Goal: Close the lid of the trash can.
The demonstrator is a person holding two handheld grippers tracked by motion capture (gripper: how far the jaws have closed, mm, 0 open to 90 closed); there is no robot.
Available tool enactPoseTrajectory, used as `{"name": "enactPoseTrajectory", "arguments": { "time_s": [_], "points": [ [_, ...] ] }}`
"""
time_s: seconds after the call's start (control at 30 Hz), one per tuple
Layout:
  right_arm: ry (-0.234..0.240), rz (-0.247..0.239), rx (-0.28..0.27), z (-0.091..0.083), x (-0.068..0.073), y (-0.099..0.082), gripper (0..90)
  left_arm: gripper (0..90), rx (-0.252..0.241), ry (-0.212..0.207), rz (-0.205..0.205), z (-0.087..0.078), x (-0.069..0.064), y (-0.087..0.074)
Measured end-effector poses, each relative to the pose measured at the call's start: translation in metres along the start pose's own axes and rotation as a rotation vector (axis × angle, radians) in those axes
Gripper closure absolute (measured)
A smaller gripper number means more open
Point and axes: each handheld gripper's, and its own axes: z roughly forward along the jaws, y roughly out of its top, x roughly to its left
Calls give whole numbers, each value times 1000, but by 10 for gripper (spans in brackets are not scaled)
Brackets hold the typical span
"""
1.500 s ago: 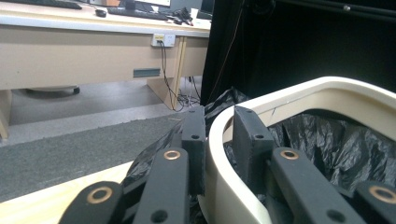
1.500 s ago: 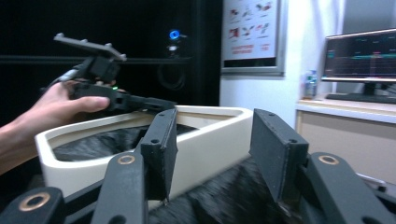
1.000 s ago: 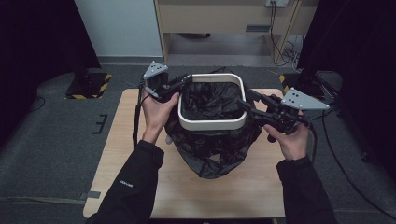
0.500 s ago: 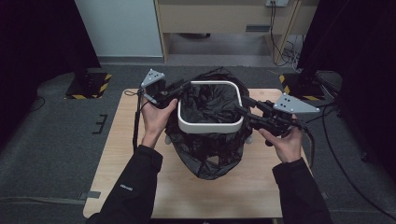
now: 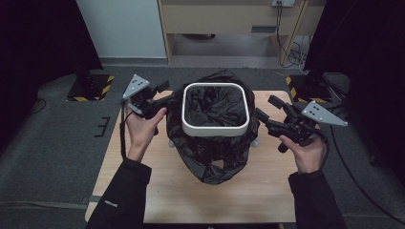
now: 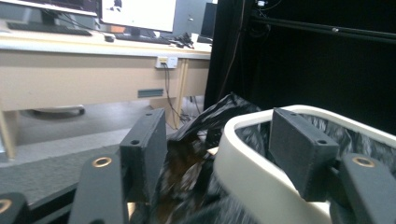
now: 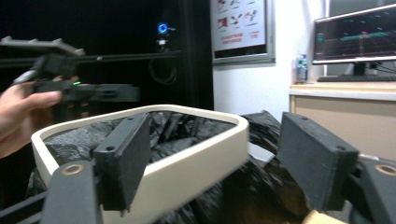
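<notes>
- At the bottom of the high view, two dark sleeves come in over the near edge of the wooden table [image 5: 143, 200], one at lower left, one at lower right.
- Just above the sleeves, bare hands: left hand [image 5: 140, 130] left of centre, right hand [image 5: 308, 153] right of centre, each w/ a black gripper.
- Centre frame: small bin w/ a white rounded-square rim [image 5: 216, 127], lined w/ a black bag [image 5: 210, 160]. The bag hangs over the outside, bulges toward the near side and rests on the table; a bunched bit sticks up past the far rim.
- Left gripper [image 5: 158, 95]: at the bin's upper-left corner, close beside the bag. Jaws spread and have just been opening. In the left gripper view [image 6: 224, 149] the white rim [image 6: 243, 158] and loose bag [image 6: 187, 163] sit in the gap between the pads, nothing pinched; that picture is blurred low down, so can't tell if a pad brushes the rim.
- Right gripper [image 5: 270, 109]: right of the bin, tips near the bag's right side but apart from it. Jaws spread, also just been opening. In the right gripper view [image 7: 219, 163] the rim's corner [image 7: 154, 168] lies between the pads, not gripped; the left hand [image 7: 23, 112] shows at the far left.
- Farther back, top of the high view: grey floor, a white panel [image 5: 122, 28] upper left, a beige desk [image 5: 229, 14] top centre w/ cables at its right.
</notes>
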Motion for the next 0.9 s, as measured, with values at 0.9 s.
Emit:
{"name": "enactPoseTrajectory", "arguments": {
  "time_s": [0.9],
  "points": [
    [-191, 114, 220, -38, -49, -77, 156, 240, 279, 186, -2, -76, 54, -128]
  ]
}}
